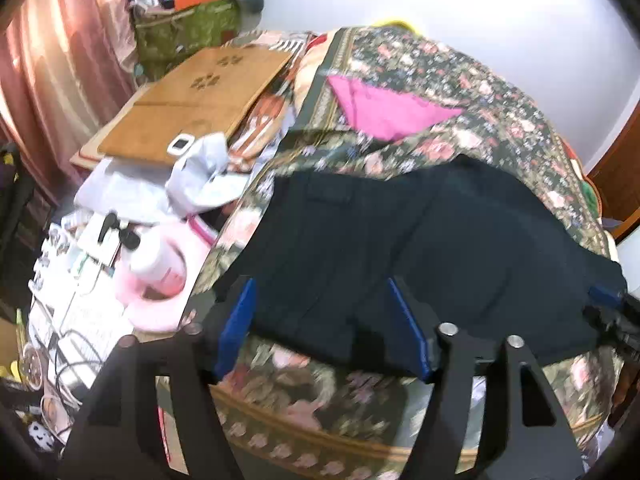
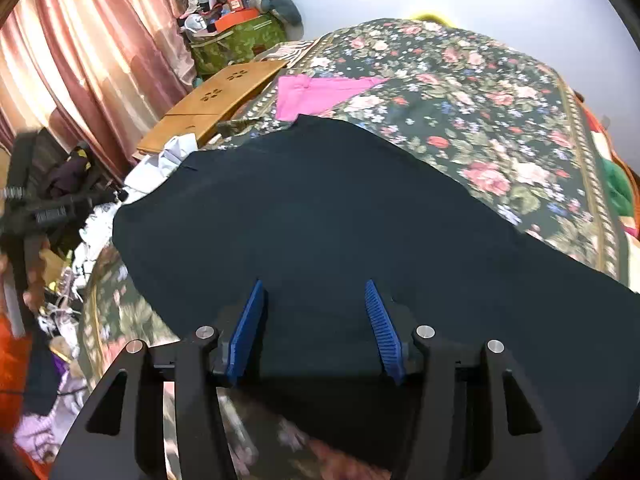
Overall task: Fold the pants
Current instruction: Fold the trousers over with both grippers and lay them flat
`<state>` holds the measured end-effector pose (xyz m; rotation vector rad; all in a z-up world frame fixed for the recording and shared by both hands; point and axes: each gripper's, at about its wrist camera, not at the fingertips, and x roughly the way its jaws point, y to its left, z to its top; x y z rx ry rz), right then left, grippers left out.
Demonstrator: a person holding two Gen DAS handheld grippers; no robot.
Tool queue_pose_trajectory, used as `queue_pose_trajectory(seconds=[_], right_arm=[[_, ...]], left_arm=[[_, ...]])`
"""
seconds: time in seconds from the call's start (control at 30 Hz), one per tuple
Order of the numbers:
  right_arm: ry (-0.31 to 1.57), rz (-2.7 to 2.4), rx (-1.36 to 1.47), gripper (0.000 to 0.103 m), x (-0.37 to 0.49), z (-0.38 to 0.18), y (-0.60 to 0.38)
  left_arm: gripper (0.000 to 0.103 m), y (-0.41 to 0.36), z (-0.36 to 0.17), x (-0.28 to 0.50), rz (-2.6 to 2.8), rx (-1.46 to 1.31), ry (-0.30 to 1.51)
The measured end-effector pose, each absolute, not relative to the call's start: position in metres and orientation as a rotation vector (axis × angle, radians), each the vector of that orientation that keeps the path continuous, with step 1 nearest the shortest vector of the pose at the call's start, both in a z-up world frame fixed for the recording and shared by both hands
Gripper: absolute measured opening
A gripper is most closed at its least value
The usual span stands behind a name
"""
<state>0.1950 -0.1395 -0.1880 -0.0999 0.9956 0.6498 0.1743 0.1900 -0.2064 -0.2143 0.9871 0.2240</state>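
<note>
The dark navy cloth pants (image 2: pixel 320 216) are spread flat on the floral bedspread (image 2: pixel 480 120), folded w/ edges toward the bed's near side. The left gripper (image 1: pixel 324 328) is seen w/ blue pads apart, nothing pinched btwn them (cloth lies below). The right gripper (image 2: pixel 316 328) is likewise parted over the fabric, not clamping it. A pink folded garment (image 2: pixel 316 92) lies beyond.

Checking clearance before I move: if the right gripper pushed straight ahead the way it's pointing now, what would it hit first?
Most likely the dark pants. The right gripper points down over them with its jaws open, and the cloth fills the space between and ahead of its fingers. Depth is hard to judge, but nothing else shows in the way.
</note>
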Motion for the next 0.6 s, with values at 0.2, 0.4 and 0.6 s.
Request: queue_pose_trajectory(seconds=[0.2,0.4,0.6], right_arm=[[0.985,0.525,-0.043,0.055,0.182,-0.183,-0.183],[0.971,0.328,0.047,0.057,0.162,-0.179,-0.25],[0.96,0.116,0.171,0.065,0.14,-0.184,-0.319]], left_arm=[[0.077,0.156,-0.192,0.198,0.137,-0.193,0.951],[0.078,0.098,-0.201,0.224,0.019,-0.097,0.989],[0.078,0.041,-0.224,0.24,-0.121,-0.04,1.084]])
